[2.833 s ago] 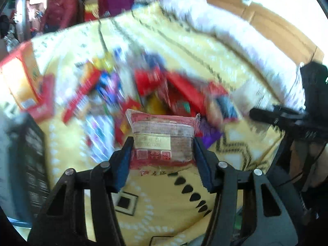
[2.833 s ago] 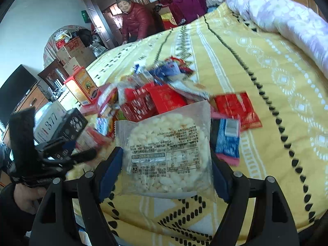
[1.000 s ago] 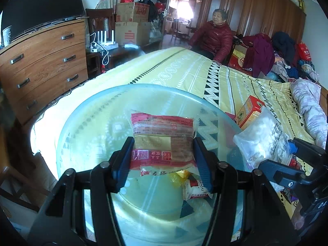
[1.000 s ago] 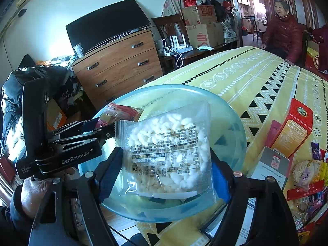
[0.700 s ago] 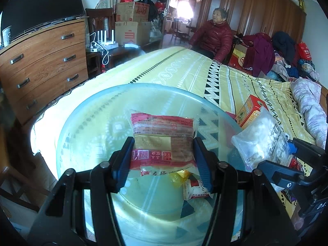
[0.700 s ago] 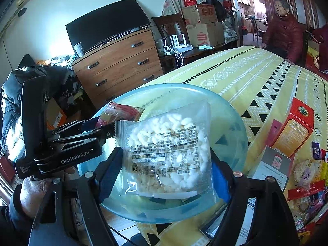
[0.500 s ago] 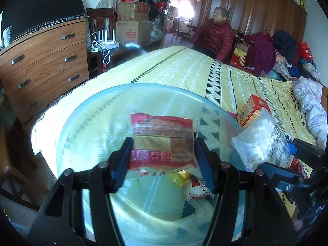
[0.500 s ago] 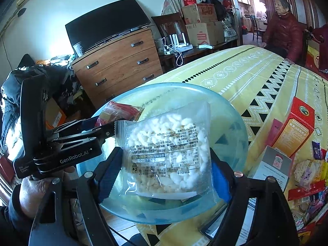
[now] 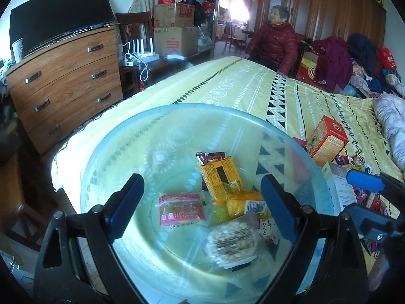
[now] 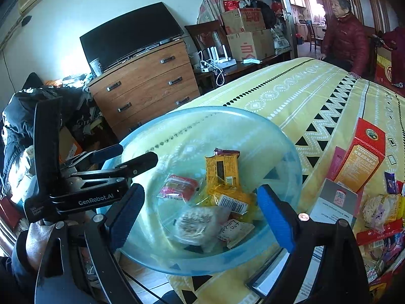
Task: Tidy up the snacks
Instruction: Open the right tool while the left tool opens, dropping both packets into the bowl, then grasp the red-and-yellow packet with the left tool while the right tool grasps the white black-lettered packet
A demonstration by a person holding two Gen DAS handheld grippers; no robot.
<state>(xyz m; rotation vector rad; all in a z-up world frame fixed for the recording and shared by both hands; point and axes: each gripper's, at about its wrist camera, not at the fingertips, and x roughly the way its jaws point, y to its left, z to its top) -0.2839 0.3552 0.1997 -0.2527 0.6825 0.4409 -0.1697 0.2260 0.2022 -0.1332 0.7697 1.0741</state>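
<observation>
Both packets dropped into bowl (image 9: 106, 152), both hand-held grippers opening, empty, orange box (image 9: 326, 143) beside.

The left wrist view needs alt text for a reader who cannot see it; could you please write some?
A translucent blue bowl on a yellow patterned bedspread holds several snack packets, among them a red packet and an orange packet. The left gripper hangs above, jaws opening with nothing between them.
</observation>
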